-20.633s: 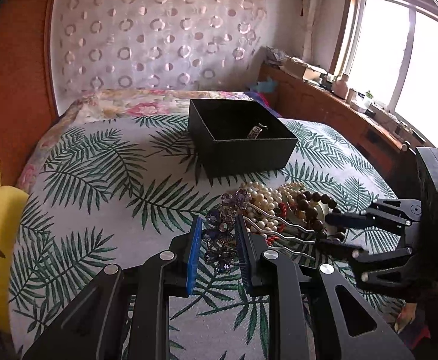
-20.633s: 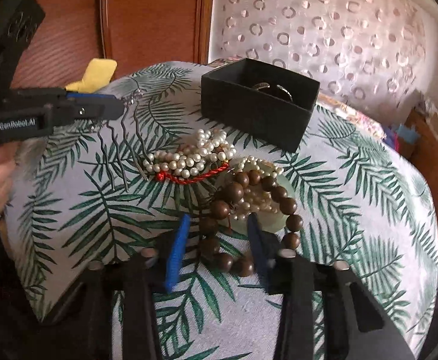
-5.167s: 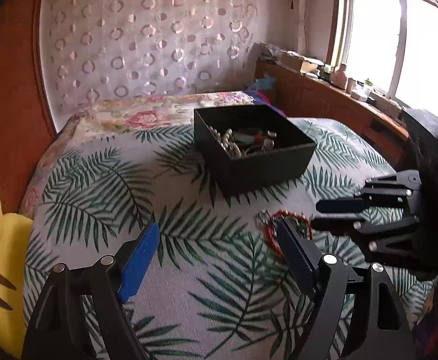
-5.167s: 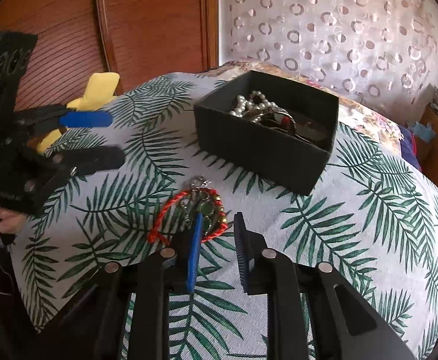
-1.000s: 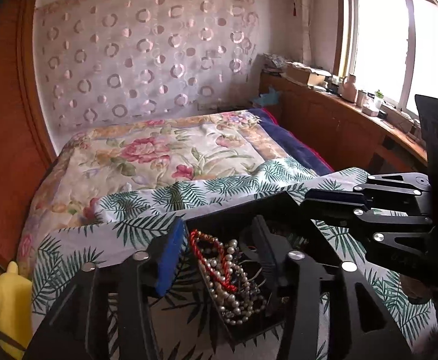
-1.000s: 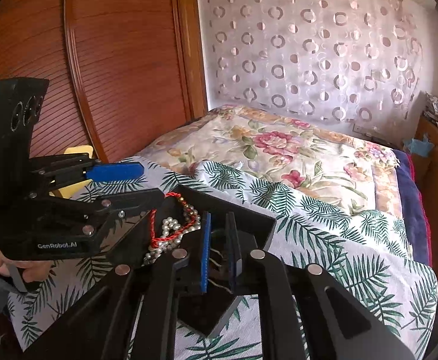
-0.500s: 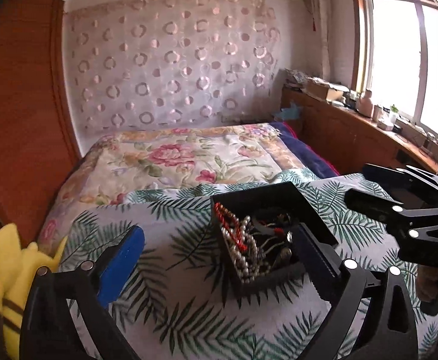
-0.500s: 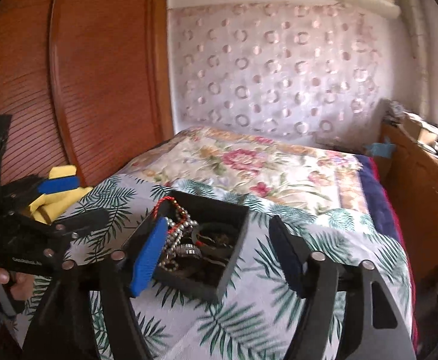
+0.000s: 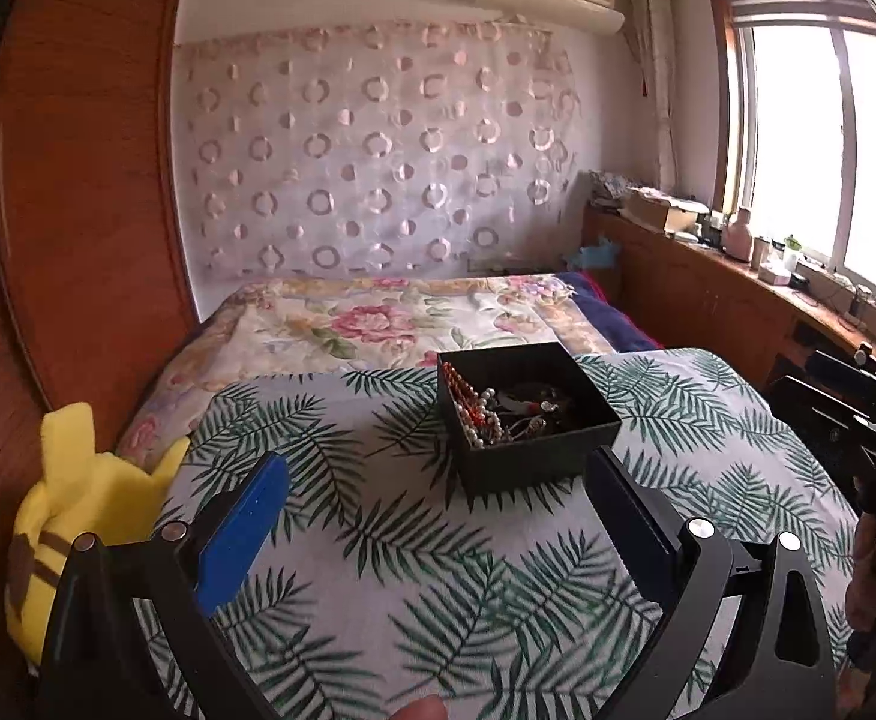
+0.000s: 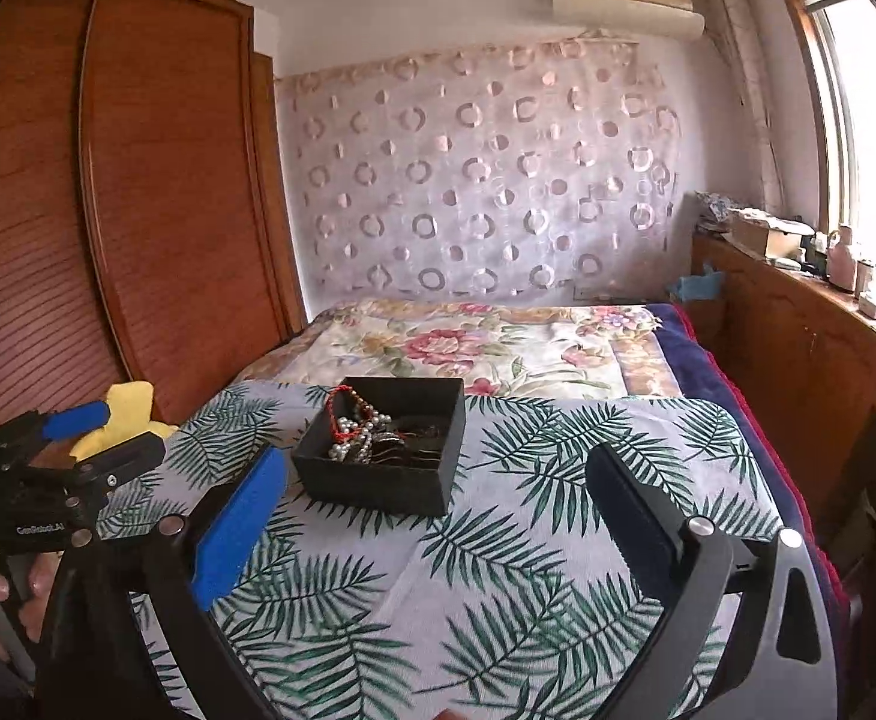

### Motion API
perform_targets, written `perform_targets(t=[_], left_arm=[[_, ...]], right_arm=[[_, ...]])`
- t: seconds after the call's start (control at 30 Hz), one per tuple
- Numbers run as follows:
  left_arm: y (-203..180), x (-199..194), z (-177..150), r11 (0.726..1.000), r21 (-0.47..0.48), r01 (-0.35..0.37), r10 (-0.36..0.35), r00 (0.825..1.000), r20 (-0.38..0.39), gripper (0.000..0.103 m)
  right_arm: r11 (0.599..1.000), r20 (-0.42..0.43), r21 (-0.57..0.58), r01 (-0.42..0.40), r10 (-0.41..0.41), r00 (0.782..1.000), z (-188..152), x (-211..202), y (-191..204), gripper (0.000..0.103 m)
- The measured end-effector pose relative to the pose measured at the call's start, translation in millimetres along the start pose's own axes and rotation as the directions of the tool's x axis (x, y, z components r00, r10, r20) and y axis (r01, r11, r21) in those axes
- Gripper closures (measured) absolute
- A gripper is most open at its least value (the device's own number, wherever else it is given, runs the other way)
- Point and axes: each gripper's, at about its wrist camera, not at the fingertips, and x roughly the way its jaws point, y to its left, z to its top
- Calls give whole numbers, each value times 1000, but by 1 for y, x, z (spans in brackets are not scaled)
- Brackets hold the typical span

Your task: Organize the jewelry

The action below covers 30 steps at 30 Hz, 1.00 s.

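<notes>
Now both hand-held grippers, left and right, are hanging wide apart and empty, pulled back since a second ago. Square black cardboard box is sitting on palm-leaf bedspread, holding the pearl and red-cord jewelry. Red cord is draping over the rim, so a nudge risks spilling it.

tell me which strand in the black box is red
The red beaded strand draped over the black box's left wall; the pearl strand beside it is white.

Both wrist views look down the bed from its near end, sharing the black box (seemingly mid-distance).
</notes>
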Motion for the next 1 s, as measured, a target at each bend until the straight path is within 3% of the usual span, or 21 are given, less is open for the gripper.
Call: perform_targets(t=[0.33, 1.0], left_arm=[[0, -18, -15, 1000, -5, -7, 7, 1000, -19, 8], [-4, -29, -18, 1000, 8, -6, 6, 1000, 29, 8]], right_arm=[[999, 33, -18, 35, -34, 999, -10, -23, 12, 3], [999, 25, -3, 40, -40, 999, -19, -25, 12, 3]])
